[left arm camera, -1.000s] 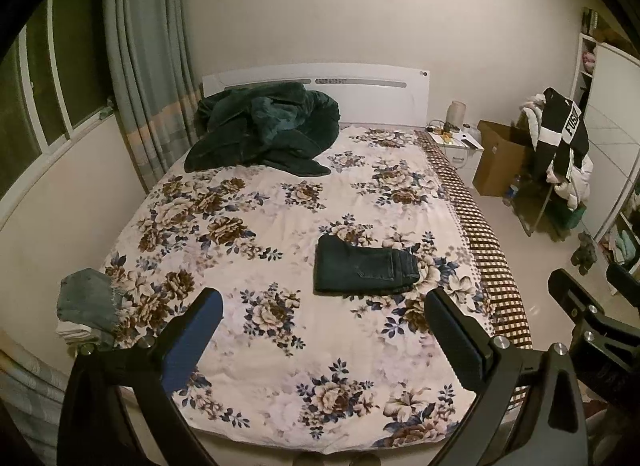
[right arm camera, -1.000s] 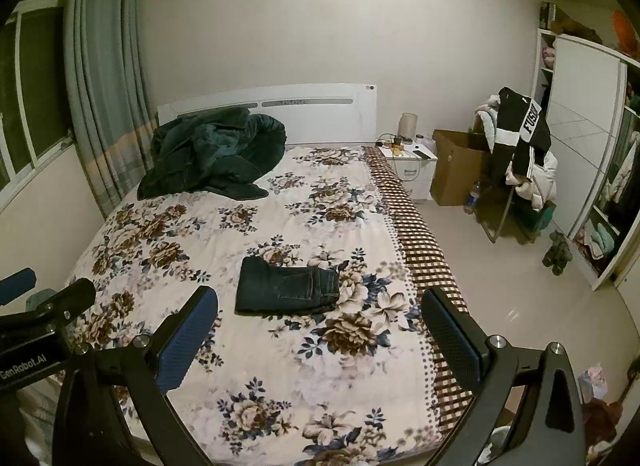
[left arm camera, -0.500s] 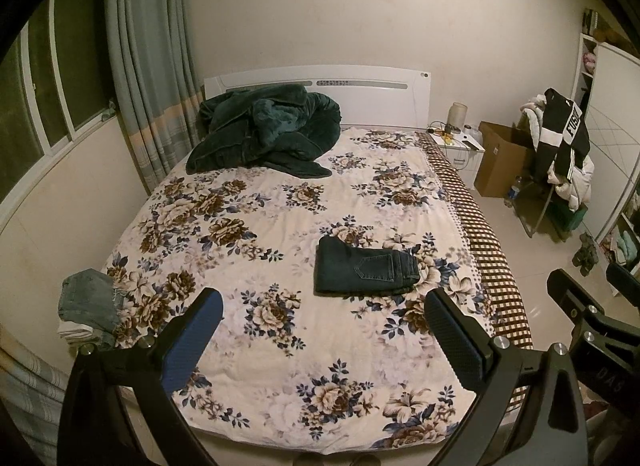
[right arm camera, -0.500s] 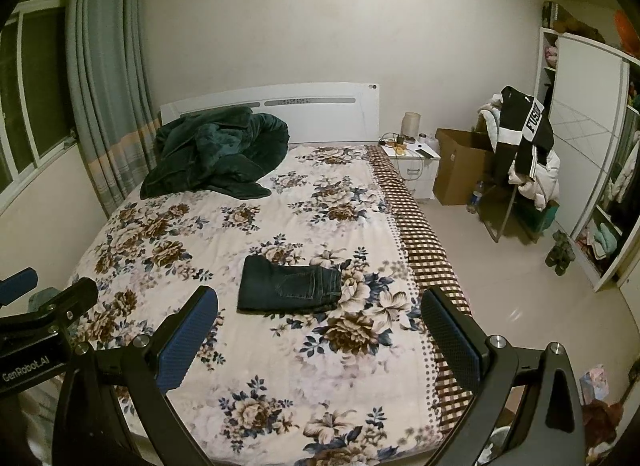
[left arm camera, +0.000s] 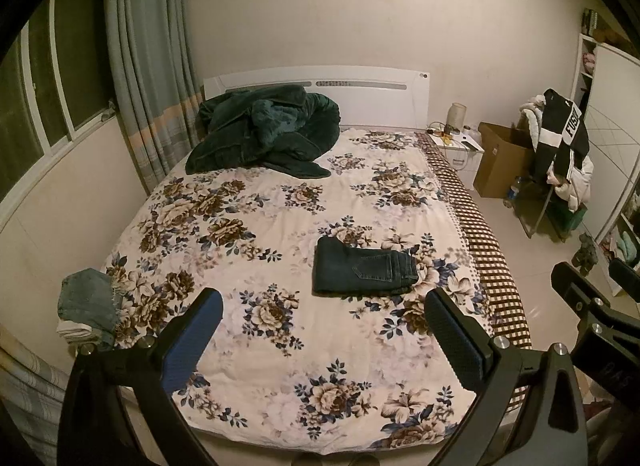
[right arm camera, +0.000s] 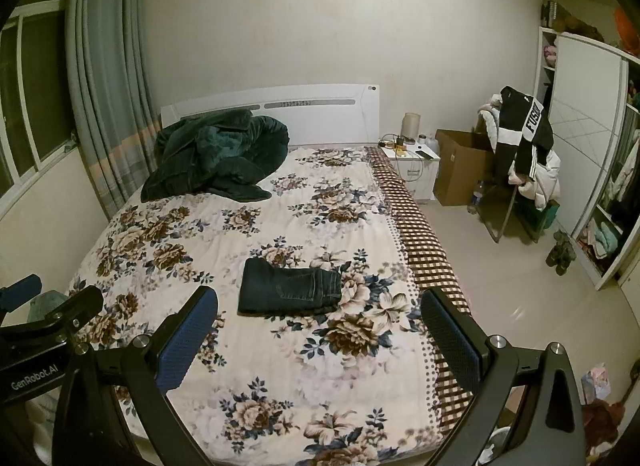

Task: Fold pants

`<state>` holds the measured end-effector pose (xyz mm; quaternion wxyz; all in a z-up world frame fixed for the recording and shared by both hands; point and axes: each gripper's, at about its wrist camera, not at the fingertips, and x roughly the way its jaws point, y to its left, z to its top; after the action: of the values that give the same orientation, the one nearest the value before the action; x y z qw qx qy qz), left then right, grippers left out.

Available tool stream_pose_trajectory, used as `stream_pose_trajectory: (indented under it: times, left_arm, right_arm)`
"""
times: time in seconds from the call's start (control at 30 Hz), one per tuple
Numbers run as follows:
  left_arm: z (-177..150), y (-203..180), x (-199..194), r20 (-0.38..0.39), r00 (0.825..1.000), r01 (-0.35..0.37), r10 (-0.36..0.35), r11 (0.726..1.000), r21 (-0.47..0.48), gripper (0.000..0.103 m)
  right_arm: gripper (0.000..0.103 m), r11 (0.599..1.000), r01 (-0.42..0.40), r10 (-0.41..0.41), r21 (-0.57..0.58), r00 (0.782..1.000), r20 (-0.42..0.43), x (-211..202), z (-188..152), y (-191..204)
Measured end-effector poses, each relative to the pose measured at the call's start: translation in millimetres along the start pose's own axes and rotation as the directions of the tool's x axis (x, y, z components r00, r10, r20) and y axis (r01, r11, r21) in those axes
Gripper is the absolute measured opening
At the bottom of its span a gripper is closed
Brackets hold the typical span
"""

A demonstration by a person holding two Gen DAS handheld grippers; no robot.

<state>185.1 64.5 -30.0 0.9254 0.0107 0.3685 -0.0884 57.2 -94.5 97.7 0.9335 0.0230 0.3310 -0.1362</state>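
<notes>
Dark blue jeans (left arm camera: 362,270) lie folded into a compact rectangle on the floral bedspread (left arm camera: 280,225), right of the bed's middle; they also show in the right wrist view (right arm camera: 290,286). My left gripper (left arm camera: 324,306) is open and empty, held well back above the foot of the bed. My right gripper (right arm camera: 319,302) is open and empty too, likewise far from the jeans. The right gripper's body shows at the right edge of the left wrist view (left arm camera: 592,314); the left gripper's body shows at the left edge of the right wrist view (right arm camera: 44,322).
A dark green blanket (left arm camera: 264,129) is heaped by the headboard. A pile of folded clothes (left arm camera: 86,306) sits at the bed's left corner. A nightstand (right arm camera: 412,169), cardboard box (right arm camera: 460,169), clothes-laden chair (right arm camera: 524,161) and wardrobe (right arm camera: 592,169) stand to the right.
Both grippers have risen and tilted slightly, so the bed sits a little lower in view. The jeans have not moved. Both stay open.
</notes>
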Motion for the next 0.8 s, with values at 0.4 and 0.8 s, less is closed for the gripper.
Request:
stream_pose_trajectory:
  times: [0.4,0.8]
  left_arm:
    - [2.7,-0.8,-2.3,-0.001,1.0,0.001,-0.001,1.0,0.0,0.103]
    - [3.7,0.5,-2.0,0.006,1.0,-0.003,0.003,1.0,0.013,0.103]
  right_arm:
    - [0.103,1.0,-0.003,0.003,0.002,1.0,-0.002,-0.2,-0.4,-0.1]
    - [0.103,1.0,-0.007,0.007,0.002,1.0,-0.005,1.3,-0.6,1.1]
